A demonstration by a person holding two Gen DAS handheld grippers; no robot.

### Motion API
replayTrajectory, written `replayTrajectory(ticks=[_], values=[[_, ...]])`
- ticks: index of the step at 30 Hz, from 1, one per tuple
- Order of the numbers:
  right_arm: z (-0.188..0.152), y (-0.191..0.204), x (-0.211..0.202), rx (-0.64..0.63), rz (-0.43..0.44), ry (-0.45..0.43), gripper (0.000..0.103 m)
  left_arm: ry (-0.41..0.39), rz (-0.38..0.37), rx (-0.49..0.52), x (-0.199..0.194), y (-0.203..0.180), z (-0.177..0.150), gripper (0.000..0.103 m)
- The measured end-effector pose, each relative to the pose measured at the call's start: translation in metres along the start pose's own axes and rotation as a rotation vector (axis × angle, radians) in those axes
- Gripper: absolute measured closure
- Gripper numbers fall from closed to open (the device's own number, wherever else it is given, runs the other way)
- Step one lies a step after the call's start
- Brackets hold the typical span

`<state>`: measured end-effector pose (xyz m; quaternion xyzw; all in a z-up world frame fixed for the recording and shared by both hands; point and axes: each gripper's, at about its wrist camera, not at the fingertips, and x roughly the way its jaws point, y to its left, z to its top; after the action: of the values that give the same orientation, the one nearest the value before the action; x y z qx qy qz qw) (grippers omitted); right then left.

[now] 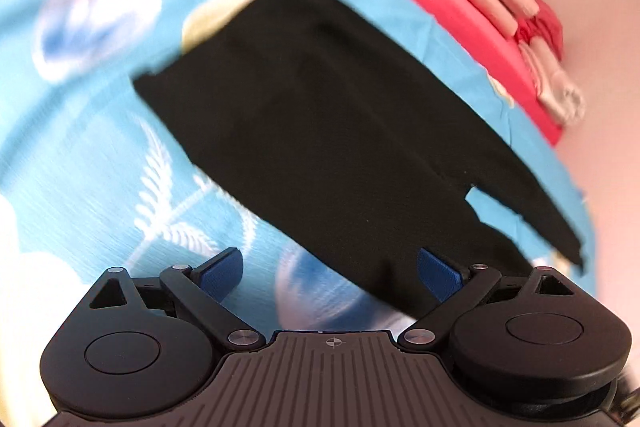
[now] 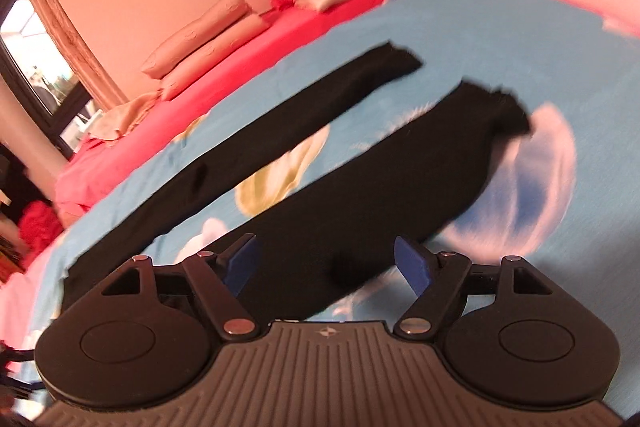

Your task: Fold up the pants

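Motion blur smears the blue sheet (image 1: pixel 80 131) and its print in both views — the pants (image 2: pixel 360 187) hem is fuzzy. Their waist end disappears behind the right tool (image 2: pixel 326 267) body.
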<state>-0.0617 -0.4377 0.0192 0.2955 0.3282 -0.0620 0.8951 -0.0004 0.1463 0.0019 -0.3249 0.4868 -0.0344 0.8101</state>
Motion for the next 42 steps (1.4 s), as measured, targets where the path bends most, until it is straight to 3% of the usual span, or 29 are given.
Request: replayTrajectory(ticks=[4,17,21,23,24,25,27,31,34,36,40,42], values=[[-0.004,-0.006,0.006,0.058,0.022,0.045,0.024,-0.048,-0.069,-0.069,0.008,0.009,0.010,0.000],[-0.006,-0.025,0.012,0.219,0.125,0.093,0.025,-0.161,-0.142,-0.119,0.003,0.028,0.009,0.000],[-0.002,-0.026,0.021,0.217,0.110,0.070,0.040,-0.181,-0.088,-0.093,0.009,0.021,0.013,0.000],[-0.004,-0.023,0.022,0.169,0.064,0.059,0.070,-0.182,-0.050,-0.084,0.013,0.019,0.014,0.001],[-0.005,-0.023,0.022,0.149,0.035,0.055,0.080,-0.187,-0.029,-0.086,0.014,0.020,0.014,0.009],[-0.005,-0.024,0.022,0.134,0.020,0.054,0.087,-0.191,-0.024,-0.086,0.014,0.022,0.015,0.006],[-0.005,-0.026,0.022,0.121,0.027,0.052,0.090,-0.197,-0.030,-0.093,0.013,0.025,0.016,0.017],[-0.004,-0.033,0.013,0.190,0.023,0.047,0.093,-0.212,-0.020,-0.064,0.009,0.021,0.017,0.018],[-0.006,-0.042,0.002,0.245,0.000,0.048,0.081,-0.204,-0.011,-0.048,0.010,0.020,0.018,0.018],[-0.005,-0.048,0.000,0.278,-0.008,0.033,0.081,-0.197,-0.010,-0.048,0.014,0.022,0.018,0.018],[0.000,-0.053,0.015,0.321,0.063,0.046,0.082,-0.207,-0.029,-0.055,0.017,0.023,0.020,0.018],[0.001,-0.052,0.024,0.319,0.074,0.058,0.090,-0.223,-0.037,-0.052,0.016,0.021,0.019,0.019]])
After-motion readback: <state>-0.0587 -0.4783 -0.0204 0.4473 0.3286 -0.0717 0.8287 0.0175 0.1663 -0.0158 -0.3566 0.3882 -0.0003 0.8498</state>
